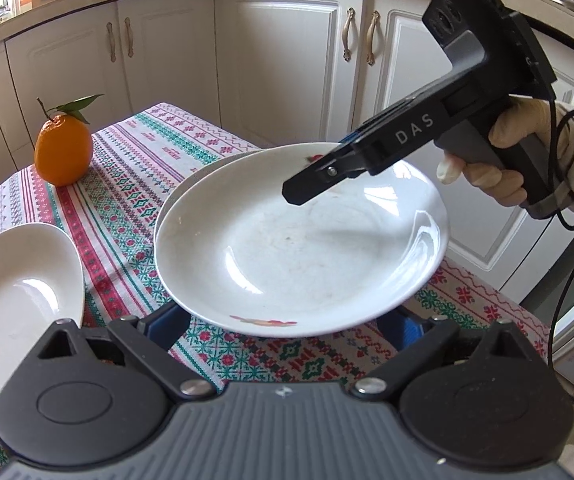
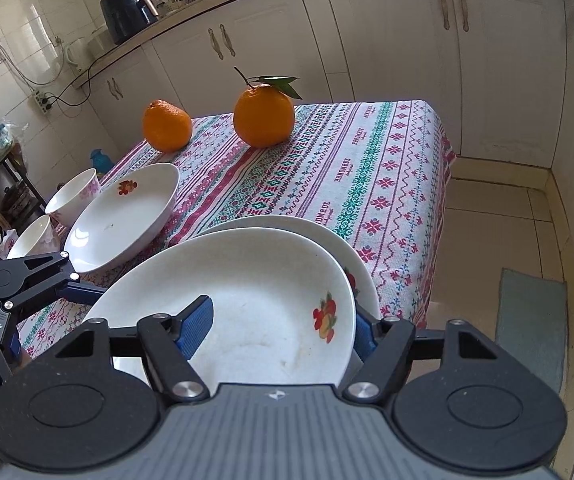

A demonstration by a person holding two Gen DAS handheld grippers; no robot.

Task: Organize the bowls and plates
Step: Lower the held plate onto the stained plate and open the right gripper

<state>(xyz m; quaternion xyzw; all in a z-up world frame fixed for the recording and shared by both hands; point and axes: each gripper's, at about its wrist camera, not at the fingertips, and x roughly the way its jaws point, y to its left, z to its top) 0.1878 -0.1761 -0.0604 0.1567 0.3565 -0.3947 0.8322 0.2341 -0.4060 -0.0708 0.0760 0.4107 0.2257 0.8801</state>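
My right gripper (image 2: 283,330) holds a white plate with a fruit print (image 2: 255,312) by its rim, one blue pad inside, one outside. It hangs tilted above another white plate (image 2: 327,232) on the patterned tablecloth (image 2: 367,168). In the left wrist view the held plate (image 1: 299,248) is lifted, with my right gripper (image 1: 319,172) on its far rim. My left gripper (image 1: 291,328) is open, its pads wide apart under the plate's near rim. A third white plate (image 2: 123,216) (image 1: 15,304) lies to the left, beside two white bowls (image 2: 75,196) (image 2: 33,236).
Two oranges (image 2: 263,116) (image 2: 167,124) stand at the table's far side; the leafed one also shows in the left wrist view (image 1: 63,148). White kitchen cabinets (image 1: 287,60) surround the table. A tiled floor with a mat (image 2: 531,320) lies to the right.
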